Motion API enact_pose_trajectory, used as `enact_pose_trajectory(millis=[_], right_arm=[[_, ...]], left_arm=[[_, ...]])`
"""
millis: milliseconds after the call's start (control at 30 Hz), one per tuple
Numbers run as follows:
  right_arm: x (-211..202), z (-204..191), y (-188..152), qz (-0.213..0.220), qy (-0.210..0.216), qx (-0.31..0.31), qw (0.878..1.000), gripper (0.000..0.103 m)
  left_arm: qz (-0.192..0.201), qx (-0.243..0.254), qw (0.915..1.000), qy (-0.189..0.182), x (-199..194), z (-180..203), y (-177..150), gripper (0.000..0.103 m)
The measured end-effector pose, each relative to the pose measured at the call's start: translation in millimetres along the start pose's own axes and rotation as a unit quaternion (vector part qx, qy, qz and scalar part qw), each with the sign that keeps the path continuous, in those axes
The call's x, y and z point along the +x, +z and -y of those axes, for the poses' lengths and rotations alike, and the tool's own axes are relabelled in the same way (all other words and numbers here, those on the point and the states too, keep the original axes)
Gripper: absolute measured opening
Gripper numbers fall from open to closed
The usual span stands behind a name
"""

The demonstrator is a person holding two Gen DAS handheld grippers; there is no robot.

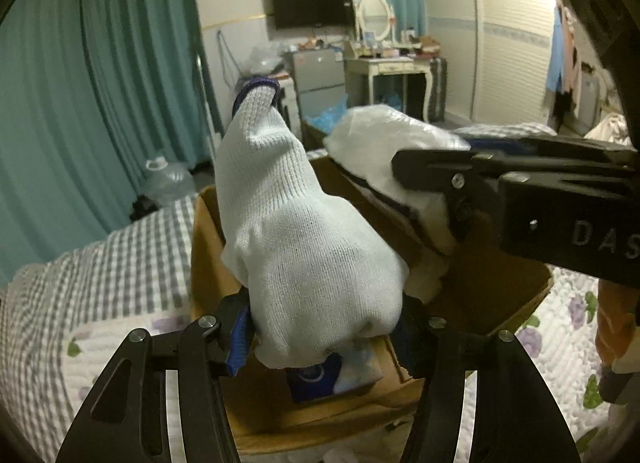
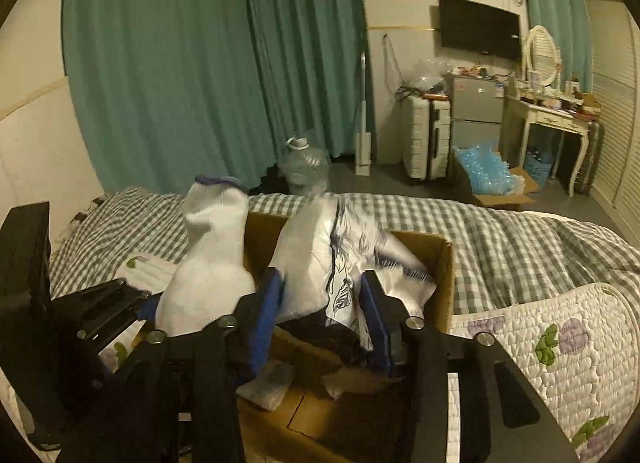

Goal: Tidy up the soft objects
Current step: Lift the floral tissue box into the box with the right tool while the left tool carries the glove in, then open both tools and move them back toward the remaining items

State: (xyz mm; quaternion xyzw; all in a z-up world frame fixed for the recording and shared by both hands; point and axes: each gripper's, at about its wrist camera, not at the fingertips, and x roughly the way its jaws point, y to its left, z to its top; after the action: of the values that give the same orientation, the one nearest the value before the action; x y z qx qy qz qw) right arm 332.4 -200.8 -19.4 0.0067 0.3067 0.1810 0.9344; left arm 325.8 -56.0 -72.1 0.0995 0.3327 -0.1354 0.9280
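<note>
My left gripper (image 1: 322, 337) is shut on a white knit sock (image 1: 296, 231) with a blue cuff, held upright over an open cardboard box (image 1: 208, 263) on the bed. The sock also shows in the right wrist view (image 2: 208, 263), left of my right gripper (image 2: 322, 319). My right gripper is shut on a white plastic-wrapped bundle with a dark print (image 2: 340, 259), held over the same box (image 2: 444, 275). In the left wrist view the right gripper (image 1: 432, 175) comes in from the right, holding that bundle (image 1: 384, 135). A blue and white packet (image 1: 332, 375) lies in the box.
The box sits on a bed with a grey checked cover (image 2: 500, 239) and a floral quilted pad (image 2: 560, 347). Beyond the bed are teal curtains (image 2: 200, 63), a water jug (image 2: 304, 167), a suitcase (image 2: 424, 139), a small fridge (image 2: 476, 111) and a dressing table (image 2: 552, 115).
</note>
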Motion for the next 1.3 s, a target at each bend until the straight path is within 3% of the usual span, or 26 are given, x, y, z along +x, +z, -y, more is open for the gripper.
enact_pose_trajectory(millis=[67,100,233,400,533,667,800,933,1067,1167,1300], right_arm=[[-4,0,4,0.001,-0.003,0.003,1.000,0.073],[-8,-1,5,0.004,-0.004,0.005,1.000,0.076],[-41,-7,18,0.022,-0.020,0.003,1.000,0.076],[-111,-26,39,0.061,-0.040,-0.008,0.997,0.086],[-177,-52,53,0.083,-0.054,-0.028,0.995,0.094],[-241,-78,53,0.108,-0.093,-0.050,0.989,0.102],[-290,-97,42,0.127,-0.122,-0.057,0.983,0.103],[-317,-111,25,0.138,-0.115,-0.064,0.982,0.103],[-316,-123,-1,0.123,-0.096,-0.071,0.985,0.103],[-298,-128,-25,0.108,-0.089,-0.078,0.987,0.103],[-251,-124,-59,0.073,-0.069,-0.077,0.992,0.103]], left_arm=[[0.008,0.001,0.9999,0.013,-7,2,2,0.086],[0.019,0.002,0.9996,0.023,-16,2,2,0.086],[0.040,0.010,0.9981,0.044,-45,-1,9,0.086],[0.080,0.006,0.9952,0.056,-108,-5,22,0.086],[0.135,0.011,0.9886,0.065,-177,-6,37,0.095],[0.181,0.007,0.9802,0.080,-235,-6,36,0.096],[0.206,-0.003,0.9748,0.086,-282,-1,27,0.096],[0.205,-0.011,0.9740,0.095,-306,0,7,0.096],[0.172,-0.033,0.9811,0.082,-303,-10,-13,0.096],[0.142,-0.048,0.9864,0.066,-288,-20,-31,0.096],[0.116,-0.051,0.9886,0.080,-260,-25,-55,0.096]])
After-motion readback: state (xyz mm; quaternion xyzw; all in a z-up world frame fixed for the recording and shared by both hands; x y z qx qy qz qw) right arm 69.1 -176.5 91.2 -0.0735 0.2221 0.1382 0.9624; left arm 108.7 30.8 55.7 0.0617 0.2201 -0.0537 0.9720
